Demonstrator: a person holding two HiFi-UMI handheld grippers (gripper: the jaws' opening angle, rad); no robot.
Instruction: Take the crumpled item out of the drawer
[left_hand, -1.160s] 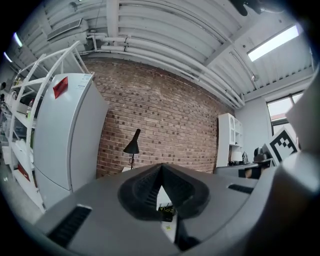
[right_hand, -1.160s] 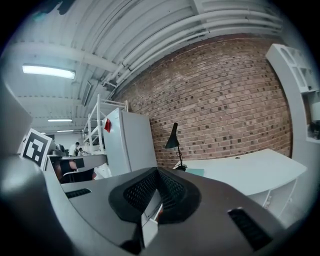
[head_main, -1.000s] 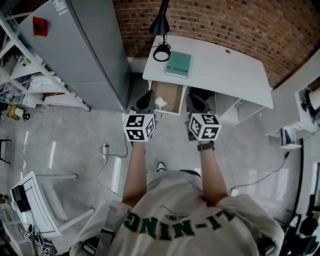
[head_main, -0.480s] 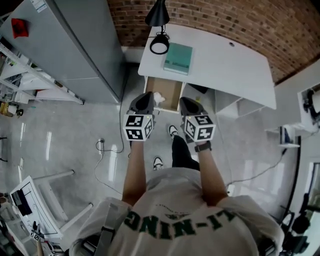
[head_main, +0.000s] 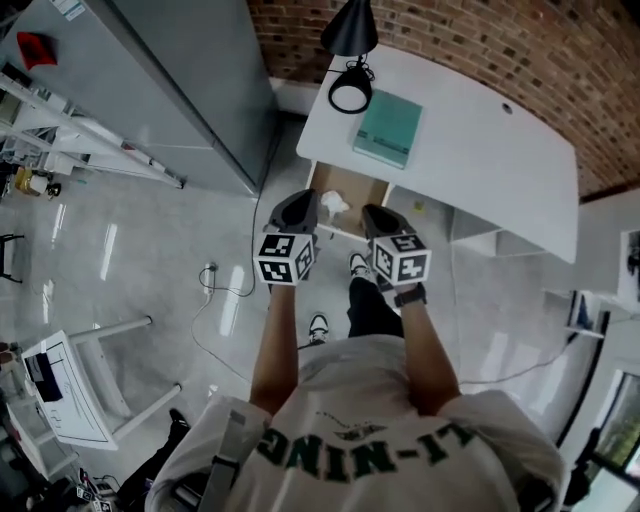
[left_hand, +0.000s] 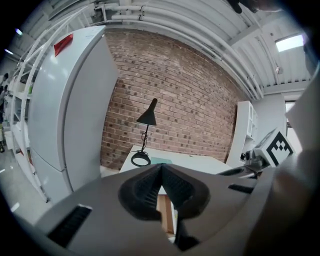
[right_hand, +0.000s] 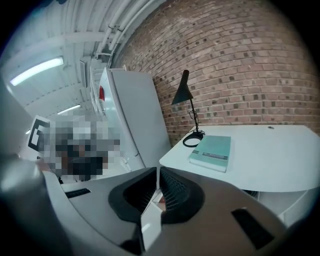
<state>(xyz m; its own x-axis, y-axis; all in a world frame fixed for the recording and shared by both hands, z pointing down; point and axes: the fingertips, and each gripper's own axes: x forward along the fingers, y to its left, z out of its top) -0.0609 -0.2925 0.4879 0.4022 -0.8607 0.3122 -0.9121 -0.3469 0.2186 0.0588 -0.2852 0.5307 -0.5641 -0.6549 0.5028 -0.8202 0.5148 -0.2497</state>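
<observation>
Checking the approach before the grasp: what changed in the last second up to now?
The left gripper and right gripper both moved forward to the front edge of the open drawer. The person stepped in, and a leg is now in view. Nothing was taken hold of or let go. Unchanged: both grippers' fingers are shut and empty, the crumpled item is in the drawer, and the book and lamp are on the desk.

The room is brightly and evenly lit from overhead. A ceiling strip (right_hand: 37, 71) is seen glowing in the right gripper view, and pale glare streaks are thrown back by the glossy floor (head_main: 105, 275). Straight lines are bent by fisheye distortion; the gripper views' corners are blacked out.
</observation>
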